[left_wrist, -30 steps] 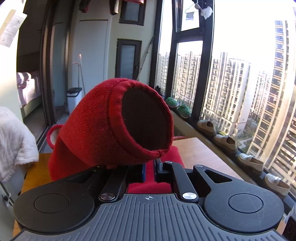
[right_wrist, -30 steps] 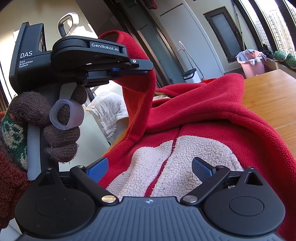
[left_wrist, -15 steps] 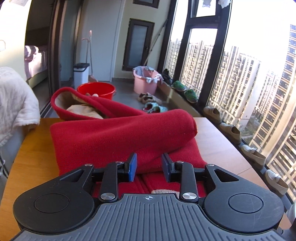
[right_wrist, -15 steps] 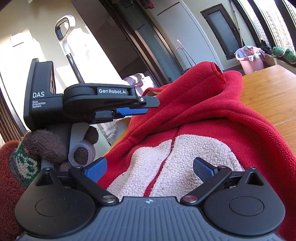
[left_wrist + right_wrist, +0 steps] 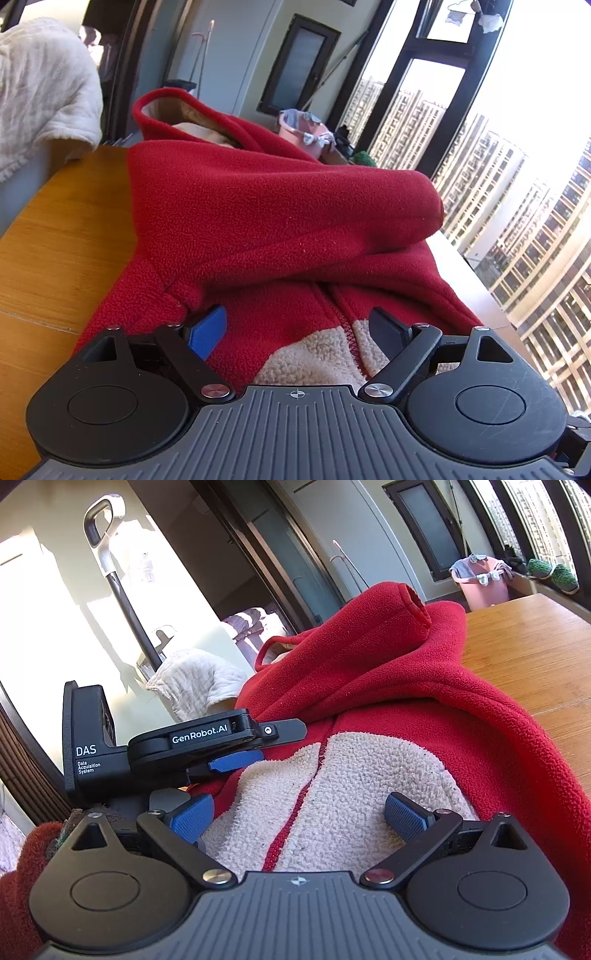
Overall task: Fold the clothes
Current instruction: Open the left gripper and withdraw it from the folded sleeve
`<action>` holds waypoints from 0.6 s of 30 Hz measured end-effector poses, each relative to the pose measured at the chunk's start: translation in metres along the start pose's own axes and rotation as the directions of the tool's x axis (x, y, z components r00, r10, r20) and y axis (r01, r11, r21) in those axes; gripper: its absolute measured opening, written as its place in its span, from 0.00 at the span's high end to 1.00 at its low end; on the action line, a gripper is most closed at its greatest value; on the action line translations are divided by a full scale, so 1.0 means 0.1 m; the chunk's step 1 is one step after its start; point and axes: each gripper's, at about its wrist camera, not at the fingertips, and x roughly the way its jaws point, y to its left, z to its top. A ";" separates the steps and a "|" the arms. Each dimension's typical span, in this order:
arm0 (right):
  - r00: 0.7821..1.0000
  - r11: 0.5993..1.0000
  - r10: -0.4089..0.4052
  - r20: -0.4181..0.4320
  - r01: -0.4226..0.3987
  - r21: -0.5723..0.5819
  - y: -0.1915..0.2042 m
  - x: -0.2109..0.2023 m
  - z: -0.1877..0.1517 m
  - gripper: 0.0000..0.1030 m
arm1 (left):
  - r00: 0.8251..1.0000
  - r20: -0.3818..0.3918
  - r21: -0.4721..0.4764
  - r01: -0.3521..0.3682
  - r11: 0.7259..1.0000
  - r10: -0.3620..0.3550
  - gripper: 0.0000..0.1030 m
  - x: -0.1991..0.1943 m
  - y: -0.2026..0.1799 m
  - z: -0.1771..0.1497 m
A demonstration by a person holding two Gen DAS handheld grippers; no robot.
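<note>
Garment: red fleece jacket [image 5: 280,206] lies on the wooden table [image 5: 55,240], its cream pile lining [image 5: 351,794] showing along the zip nearest the grippers.
Sleeve: one red sleeve [image 5: 295,199] lies folded across the jacket's body; in the right wrist view its open cuff [image 5: 415,603] sits on top of the pile, pointing toward the window side.
Hood: hood [image 5: 173,110] stands up at the far end of the garment, pale lining visible inside.
Left gripper [image 5: 297,328]: jaws are opening and already spread wide; fleece lies under and between the blue pads, but neither pad presses on it. In the right wrist view it hovers just above the jacket's near-left edge.
Right gripper [image 5: 299,818]: jaws spread wide over the cream lining and zip, pinching nothing.
Hand: knit glove and red sleeve edge [image 5: 55,834] show behind the left gripper's body.
Background: white cloth [image 5: 40,92] hangs just beyond the table; pink tub [image 5: 480,581] stands on the floor by the windows.
</note>
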 end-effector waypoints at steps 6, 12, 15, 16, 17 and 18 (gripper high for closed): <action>0.996 0.995 -0.076 -0.051 0.072 -0.072 0.15 -0.03 -0.08 0.04 | 0.998 -0.029 0.043 0.058 0.997 -0.056 0.05 0.06 -0.08 -0.01; 0.992 0.986 -0.114 -0.059 0.106 -0.128 0.34 -0.12 -0.26 0.03 | 0.991 -0.064 0.074 0.125 0.989 -0.120 0.00 0.08 -0.04 -0.01; 0.993 0.989 -0.103 -0.055 0.096 -0.116 0.33 -0.21 -0.25 0.04 | 0.990 -0.086 0.148 0.124 0.981 -0.112 0.00 0.07 -0.16 -0.05; 0.993 0.988 -0.108 -0.047 0.102 -0.112 0.33 -0.25 -0.23 0.04 | 0.991 -0.085 0.165 0.113 0.980 -0.100 0.00 0.07 -0.19 -0.06; 0.993 0.987 -0.118 -0.031 0.114 -0.117 0.34 -0.28 -0.20 0.04 | 0.993 -0.082 0.174 0.103 0.979 -0.089 0.00 0.06 -0.21 -0.07; 0.992 0.984 -0.128 -0.011 0.126 -0.127 0.36 -0.32 -0.17 0.05 | 0.994 -0.079 0.177 0.094 0.980 -0.082 0.00 0.06 -0.22 -0.08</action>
